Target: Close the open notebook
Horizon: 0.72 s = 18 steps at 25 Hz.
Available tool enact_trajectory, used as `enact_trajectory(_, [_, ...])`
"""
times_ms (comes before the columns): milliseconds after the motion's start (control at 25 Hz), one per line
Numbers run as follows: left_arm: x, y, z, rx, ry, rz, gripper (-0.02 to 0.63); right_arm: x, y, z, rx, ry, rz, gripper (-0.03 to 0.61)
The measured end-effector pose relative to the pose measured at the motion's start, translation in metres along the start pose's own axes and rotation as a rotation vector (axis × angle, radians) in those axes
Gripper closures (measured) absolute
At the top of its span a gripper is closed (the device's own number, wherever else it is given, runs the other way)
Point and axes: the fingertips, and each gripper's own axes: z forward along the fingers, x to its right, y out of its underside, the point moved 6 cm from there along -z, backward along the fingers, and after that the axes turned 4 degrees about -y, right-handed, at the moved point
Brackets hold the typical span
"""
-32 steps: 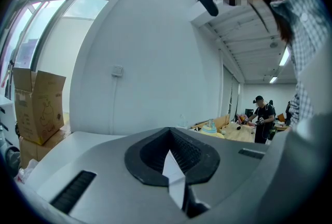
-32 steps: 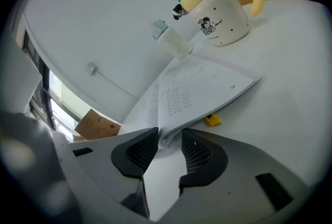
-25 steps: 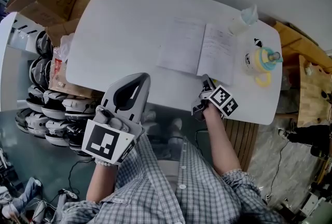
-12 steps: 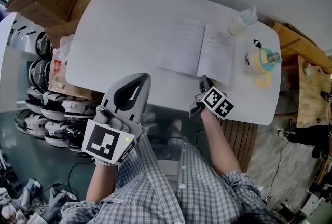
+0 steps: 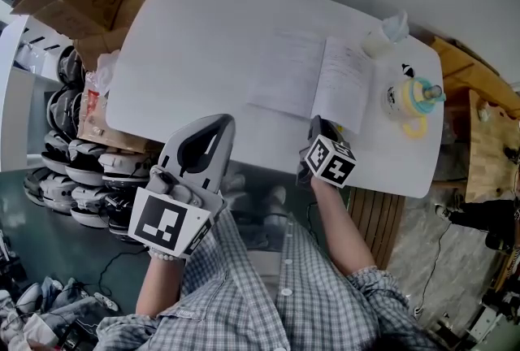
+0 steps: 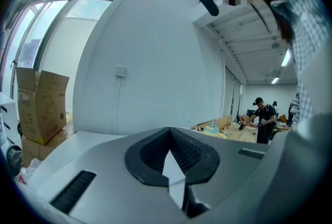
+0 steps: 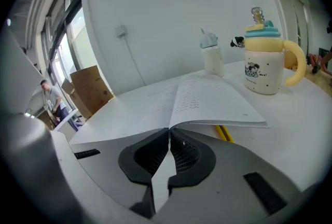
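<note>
White notebook [image 5: 309, 85]: open on my table [image 5: 195, 32], right page raised slightly.
Right hand-held gripper [image 5: 315, 125]: jaws just closed together at notebook's near edge; pinched page unclear.
Left hand-held gripper [image 5: 221, 123]: jaws together, empty, at table's near edge.

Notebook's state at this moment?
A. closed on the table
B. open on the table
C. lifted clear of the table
B: the notebook lies open on the table, both pages showing, with the right claw shut on its near edge.
</note>
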Motion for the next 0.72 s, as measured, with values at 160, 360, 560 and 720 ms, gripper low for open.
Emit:
enact_trajectory(160, [-0.001,0.001,-0.001,0.000,-0.003,-0.002,0.607,-0.008,-0.001,0.002,-0.022,0.014,-0.148,0.551])
enact_trajectory(360, [-0.004,0.001,-0.001,-0.002,-0.006,-0.005,0.607,-0.020,-0.002,0.006,-0.048,0.018,-0.320,0.551])
enact_trajectory(560, [-0.007,0.002,-0.002,-0.003,-0.011,-0.011,0.607,-0.029,0.000,0.010,-0.071,0.009,-0.441,0.551])
enact_trajectory(720, [-0.008,0.003,-0.002,-0.004,-0.014,-0.012,0.607,-0.034,0.001,0.014,-0.083,-0.003,-0.481,0.551])
